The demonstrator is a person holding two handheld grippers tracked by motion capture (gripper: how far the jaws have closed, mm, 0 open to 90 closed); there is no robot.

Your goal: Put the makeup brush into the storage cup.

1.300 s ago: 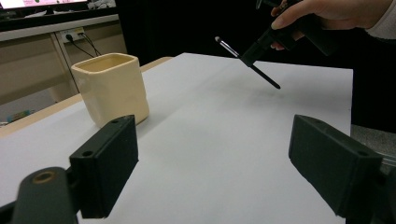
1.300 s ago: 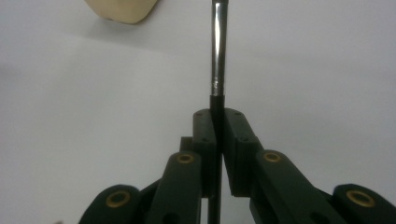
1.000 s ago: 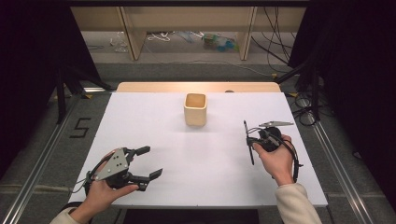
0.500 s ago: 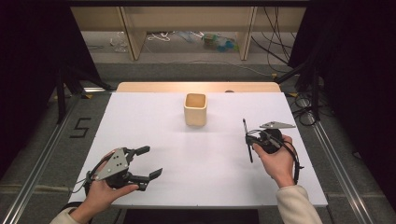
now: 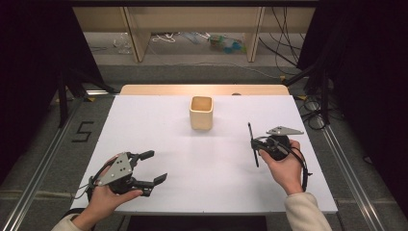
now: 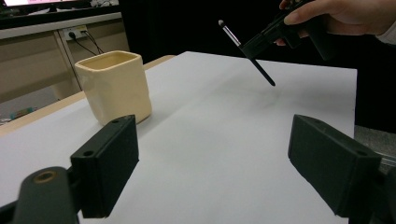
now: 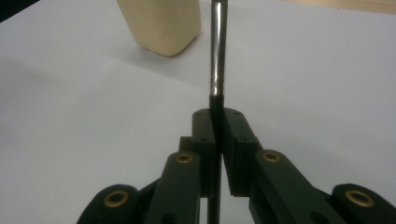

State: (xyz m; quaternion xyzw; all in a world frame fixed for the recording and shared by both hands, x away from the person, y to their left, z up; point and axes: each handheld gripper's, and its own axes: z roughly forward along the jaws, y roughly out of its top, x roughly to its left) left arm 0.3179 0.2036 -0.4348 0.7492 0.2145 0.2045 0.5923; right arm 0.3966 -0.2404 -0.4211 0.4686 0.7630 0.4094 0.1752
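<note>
Black pen [image 5: 252,144], pinched upright in the right claw [image 5: 255,144] near the table's right edge; cup [image 5: 201,112] lies toward the far edge. Left claw [image 5: 153,166] spread, empty.

Right gripper [image 5: 253,143] grips brush [image 5: 252,144] — cup [image 5: 201,113] beyond.

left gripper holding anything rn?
No: the left gripper has its jaws spread wide with bare white table between them, while the thin black brush sits in the right gripper.
</note>
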